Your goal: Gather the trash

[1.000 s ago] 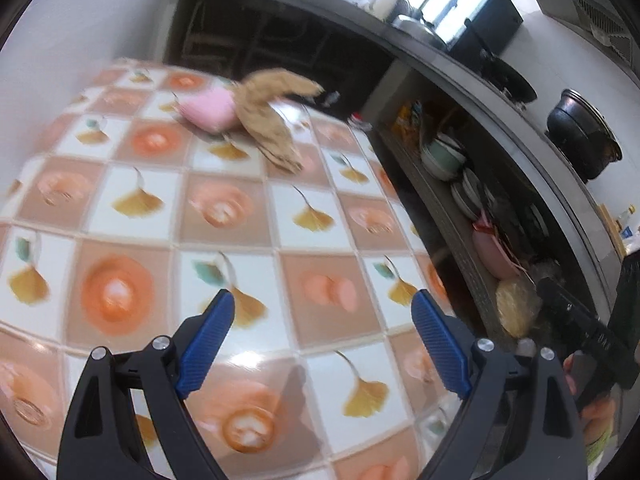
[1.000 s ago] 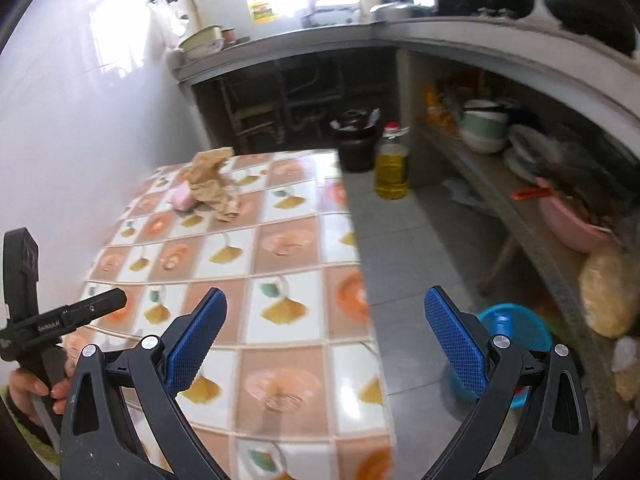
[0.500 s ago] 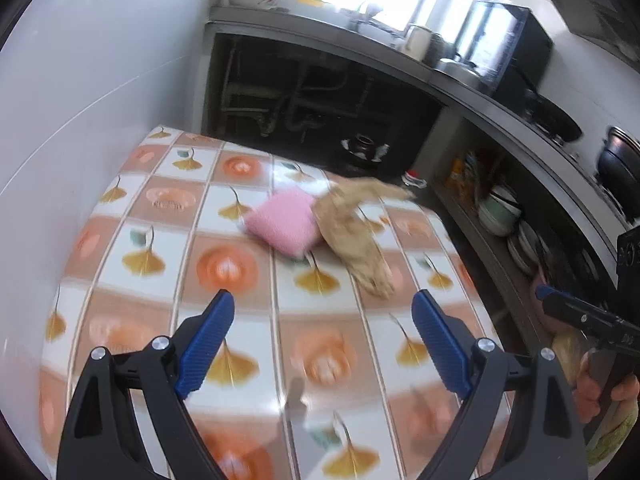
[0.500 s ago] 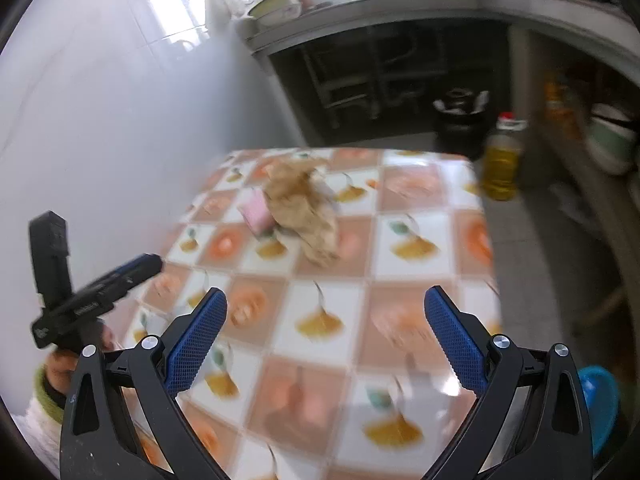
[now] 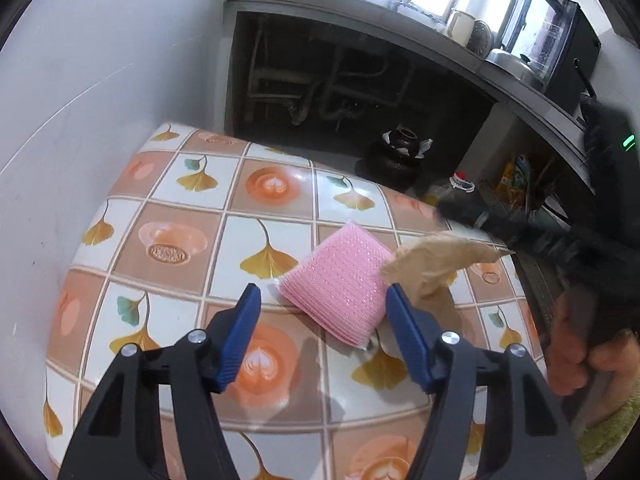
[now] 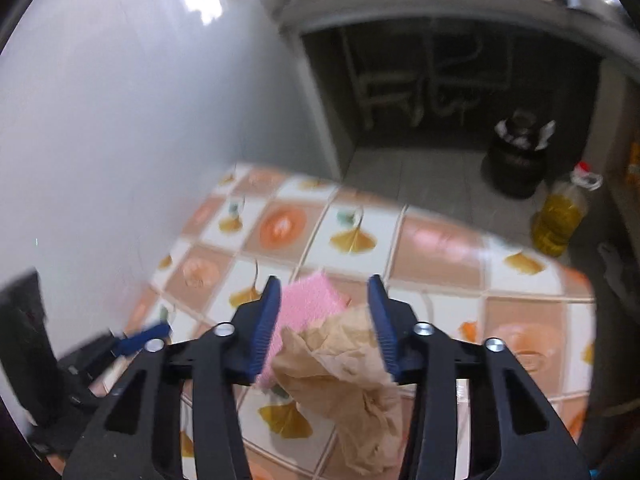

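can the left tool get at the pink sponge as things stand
Probably yes. The left tool has just been closing, nothing yet between its fingers, and the pink sponge lies just ahead. Only the brown paper overlaps the sponge's right edge.

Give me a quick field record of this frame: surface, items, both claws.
surface: tiled-pattern tabletop with ginkgo leaves and orange medallions
trash: crumpled brown paper bag, overlapping the pad's edge
other item: pink square textured scouring pad, flat on the tabletop
left claw: open, jaws have just been closing, aimed at the pad, nothing gripped
right claw: jaws have just been closing around the bag's top; contact unclear, view blurred
background: yellow oil bottle on the floor
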### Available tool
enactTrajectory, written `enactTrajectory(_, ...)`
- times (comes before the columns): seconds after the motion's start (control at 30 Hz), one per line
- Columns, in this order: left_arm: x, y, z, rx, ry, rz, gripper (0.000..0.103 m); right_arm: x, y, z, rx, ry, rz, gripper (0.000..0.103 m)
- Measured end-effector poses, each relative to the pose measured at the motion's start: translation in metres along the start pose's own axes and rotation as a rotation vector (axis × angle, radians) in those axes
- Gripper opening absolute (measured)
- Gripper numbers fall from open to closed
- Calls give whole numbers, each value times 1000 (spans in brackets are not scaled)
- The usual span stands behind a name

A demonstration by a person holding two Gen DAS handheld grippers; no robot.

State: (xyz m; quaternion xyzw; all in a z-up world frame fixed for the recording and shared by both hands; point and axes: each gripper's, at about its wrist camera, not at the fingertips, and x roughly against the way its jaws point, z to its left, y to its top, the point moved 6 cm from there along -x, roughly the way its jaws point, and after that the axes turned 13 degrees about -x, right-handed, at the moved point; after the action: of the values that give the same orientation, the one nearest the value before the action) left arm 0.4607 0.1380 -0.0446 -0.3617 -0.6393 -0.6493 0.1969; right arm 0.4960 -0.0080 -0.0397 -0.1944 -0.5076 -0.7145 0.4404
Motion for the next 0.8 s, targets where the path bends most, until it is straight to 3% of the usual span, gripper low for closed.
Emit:
enactTrajectory(0.17,-14,7,3,-31,-55,-18,63,-12,-39,-29,32,6,86,42)
enactTrajectory(0.23,-24,10,2,-44,-75,-6,67,-13,-48,-34,51,0,102,46)
enactTrajectory(0.27,-33,13,0,-58,-98,12,72,-14,-51,-37,60,-1,112,50)
enactTrajectory(0.4,-54,19,-7,-96,-133,68,75,-16,-58,-38,85,10,136,69)
enactTrajectory(0.5,-66,19,-13,-126,-163,110,78,-18,-59,-32,139,-2,143,76)
enactTrajectory(0.67,-72,11,-15,-128,-168,144,78,-27,-71,-26,233,-44,168,77)
enactTrajectory(0.73,-73,9,-13,-111,-166,145,78,-26,-74,-25,252,-59,164,72)
enactTrajectory(0.8,-74,7,-11,-104,-153,145,78,-23,-75,-25,244,-55,165,57)
